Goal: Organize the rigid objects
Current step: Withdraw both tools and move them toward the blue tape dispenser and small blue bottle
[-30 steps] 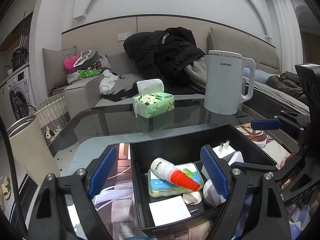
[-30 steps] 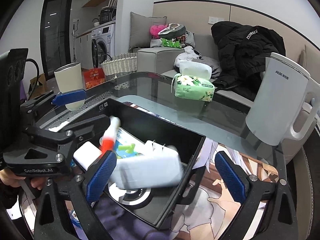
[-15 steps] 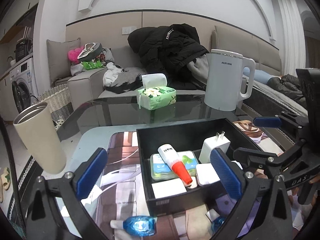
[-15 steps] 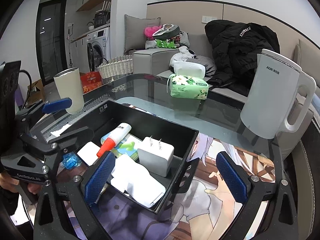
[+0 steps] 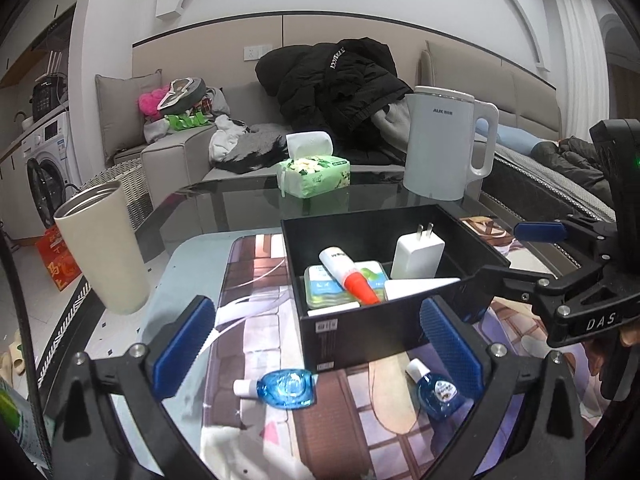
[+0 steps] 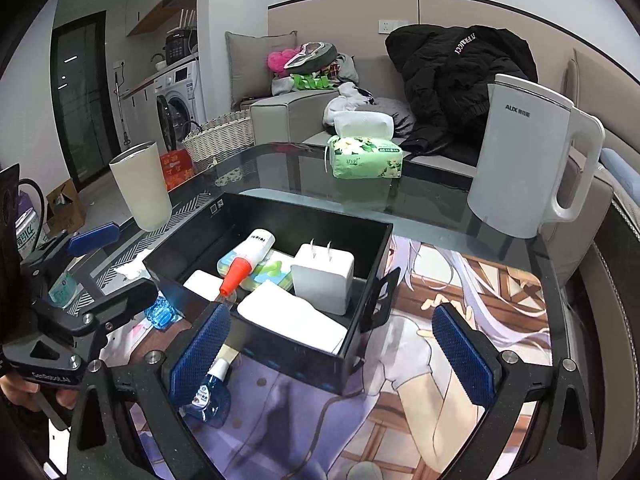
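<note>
A black box [image 5: 356, 328] stands on the printed mat. In it are a white charger [image 5: 416, 254], a white glue bottle with a red cap [image 5: 348, 276], a green and blue pack [image 5: 324, 288] and a flat white box [image 6: 292, 318]. Two small blue bottles [image 5: 284, 388] [image 5: 438, 390] lie on the mat in front of the box. My left gripper [image 5: 316, 340] is open just short of the box's near wall, above the blue bottles, and holds nothing. My right gripper [image 6: 332, 354] is open at the box's near corner, also holding nothing, with a blue bottle [image 6: 210, 400] under its left finger.
A beige tumbler [image 5: 102, 248] stands at the table's left edge. A white kettle [image 5: 444, 144] and a green tissue pack [image 5: 314, 176] stand behind the box. A sofa piled with clothes [image 5: 336, 80] lies beyond. A plastic water bottle [image 6: 64, 288] is at far left.
Both grippers have drawn back from over the box. The left jaws have widened. The flat white box that was falling between the right fingers now lies in the black box.
</note>
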Tool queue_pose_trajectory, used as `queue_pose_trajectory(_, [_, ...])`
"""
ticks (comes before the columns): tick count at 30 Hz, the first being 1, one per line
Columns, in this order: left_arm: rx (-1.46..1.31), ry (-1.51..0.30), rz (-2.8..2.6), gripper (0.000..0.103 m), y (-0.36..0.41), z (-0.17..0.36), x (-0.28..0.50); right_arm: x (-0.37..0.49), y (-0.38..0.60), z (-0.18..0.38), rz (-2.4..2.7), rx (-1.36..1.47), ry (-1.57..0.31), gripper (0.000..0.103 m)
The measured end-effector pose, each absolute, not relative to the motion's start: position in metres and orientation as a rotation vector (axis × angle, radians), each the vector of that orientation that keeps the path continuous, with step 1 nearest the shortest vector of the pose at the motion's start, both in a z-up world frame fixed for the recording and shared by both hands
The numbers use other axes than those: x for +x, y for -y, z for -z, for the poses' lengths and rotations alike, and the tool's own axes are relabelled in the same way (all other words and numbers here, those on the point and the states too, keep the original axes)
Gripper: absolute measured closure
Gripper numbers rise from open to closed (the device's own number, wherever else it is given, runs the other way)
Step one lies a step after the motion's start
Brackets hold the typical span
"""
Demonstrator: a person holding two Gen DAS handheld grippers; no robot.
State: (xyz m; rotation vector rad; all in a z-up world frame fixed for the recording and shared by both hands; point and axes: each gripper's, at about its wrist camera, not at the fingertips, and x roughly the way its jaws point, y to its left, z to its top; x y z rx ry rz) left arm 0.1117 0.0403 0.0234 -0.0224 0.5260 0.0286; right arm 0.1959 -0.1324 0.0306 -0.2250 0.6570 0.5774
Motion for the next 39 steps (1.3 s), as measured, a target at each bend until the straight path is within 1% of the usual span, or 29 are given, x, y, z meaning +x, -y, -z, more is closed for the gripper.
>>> queue_pose_trajectory(12, [-0.026,-0.581,-0.035,0.000,-0.043,-0.010,0.095,0.170,0.126,-0.017,-0.613,-0.290,-0.676,0.001])
queue_pose_trajectory(19, [-0.030,-0.598,-0.034,0.000,-0.042,-0.002,0.088,0.167,0.126,-0.004,-0.616,-0.282,-0.747,0.001])
queue_pose_trajectory(34, [-0.018,-0.658,-0.048,0.000,-0.052,0.008,0.087,0.162,0.098,0.023,-0.673,-0.361,-0.880,0.001])
queue_pose_trajectory(39, [0.002,-0.668,-0.050,0.000,-0.053,0.008,0.089,0.167,0.102,0.026,-0.573,-0.416,-0.893,0.001])
